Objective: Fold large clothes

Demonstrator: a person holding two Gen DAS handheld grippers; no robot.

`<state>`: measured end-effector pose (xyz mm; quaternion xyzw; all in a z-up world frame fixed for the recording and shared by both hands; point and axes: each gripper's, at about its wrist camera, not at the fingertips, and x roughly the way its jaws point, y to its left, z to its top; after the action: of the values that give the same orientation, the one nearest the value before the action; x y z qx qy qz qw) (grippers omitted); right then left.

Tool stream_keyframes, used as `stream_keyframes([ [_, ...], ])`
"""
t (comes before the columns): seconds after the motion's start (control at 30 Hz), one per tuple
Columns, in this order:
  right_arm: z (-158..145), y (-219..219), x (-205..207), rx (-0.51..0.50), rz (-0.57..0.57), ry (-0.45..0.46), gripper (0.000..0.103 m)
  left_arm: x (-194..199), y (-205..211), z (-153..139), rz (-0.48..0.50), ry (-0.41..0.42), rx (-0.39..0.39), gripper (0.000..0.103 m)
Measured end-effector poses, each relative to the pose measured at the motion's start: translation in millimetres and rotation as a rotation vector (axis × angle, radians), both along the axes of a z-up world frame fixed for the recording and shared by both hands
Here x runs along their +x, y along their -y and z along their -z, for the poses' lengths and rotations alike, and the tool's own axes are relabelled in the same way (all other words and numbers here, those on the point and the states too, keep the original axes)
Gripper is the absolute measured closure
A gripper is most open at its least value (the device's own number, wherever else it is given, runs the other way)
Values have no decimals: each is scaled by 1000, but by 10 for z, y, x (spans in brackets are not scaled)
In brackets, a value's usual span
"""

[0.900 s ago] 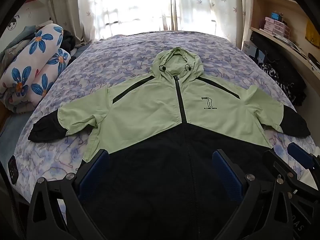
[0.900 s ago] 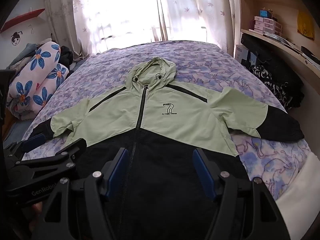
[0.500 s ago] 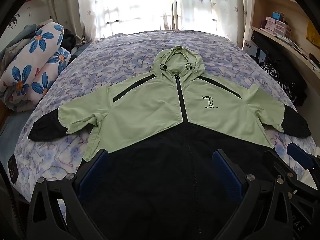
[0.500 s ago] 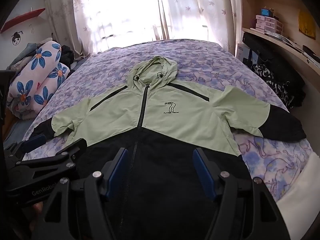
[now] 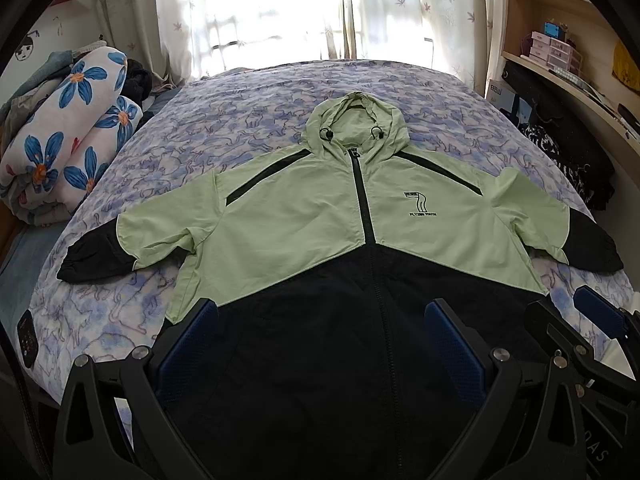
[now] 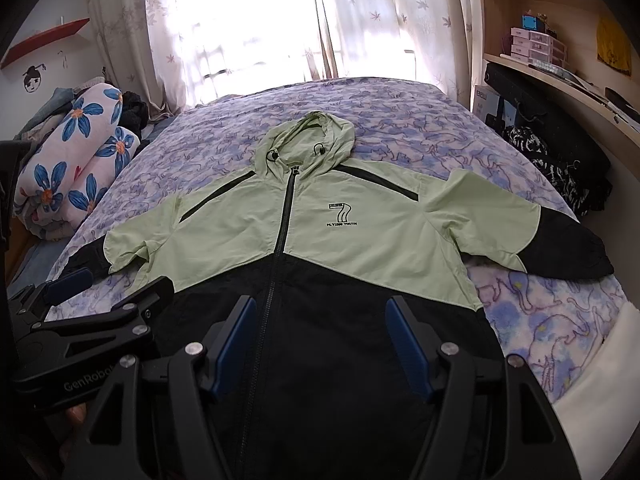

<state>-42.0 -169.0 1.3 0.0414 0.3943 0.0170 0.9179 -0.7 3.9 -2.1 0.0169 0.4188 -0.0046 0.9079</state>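
We are holding both tongs low at the foot of the bed (image 5: 280, 92), above the black hem of the hooded jacket (image 5: 320, 216). The left tongs (image 5: 320, 344) are standing wide apart with nothing between the blue pads, and the right tongs (image 6: 324, 340) are gaping just as empty, side by side with the left pair (each shows at the edge of the other's view). Neither is touching the cloth as far as we are seeing.

So we are judging the folding as not yet begun. The jacket is lying face up and zipped, spread flat across the purple-printed bedspread, its black lower half nearest us and the pale green chest beyond. The left sleeve (image 5: 116, 244) and the right sleeve (image 6: 532, 232) are both sticking out sideways, black cuffs reaching towards the bed's edges, and the hood (image 5: 354, 124) is lying open at the far end. Everything is remaining: sleeves in, sides over, then hem up towards the hood. Further off, a rolled floral quilt (image 5: 64, 140) is resting beside the bed, clear of the work.
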Motion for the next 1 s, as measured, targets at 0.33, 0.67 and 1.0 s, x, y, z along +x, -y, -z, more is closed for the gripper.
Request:
stream_keyframes([
  [0.33, 23, 37, -4, 3, -1, -2, 35, 8, 17, 0, 0, -5, 4, 1],
  [0.67, 37, 26, -5, 7, 0, -3, 35, 5, 23, 11, 0, -4, 4, 1],
  [1.0, 60, 19, -15, 9, 0, -4, 35, -22, 47, 34, 0, -5, 9, 1],
])
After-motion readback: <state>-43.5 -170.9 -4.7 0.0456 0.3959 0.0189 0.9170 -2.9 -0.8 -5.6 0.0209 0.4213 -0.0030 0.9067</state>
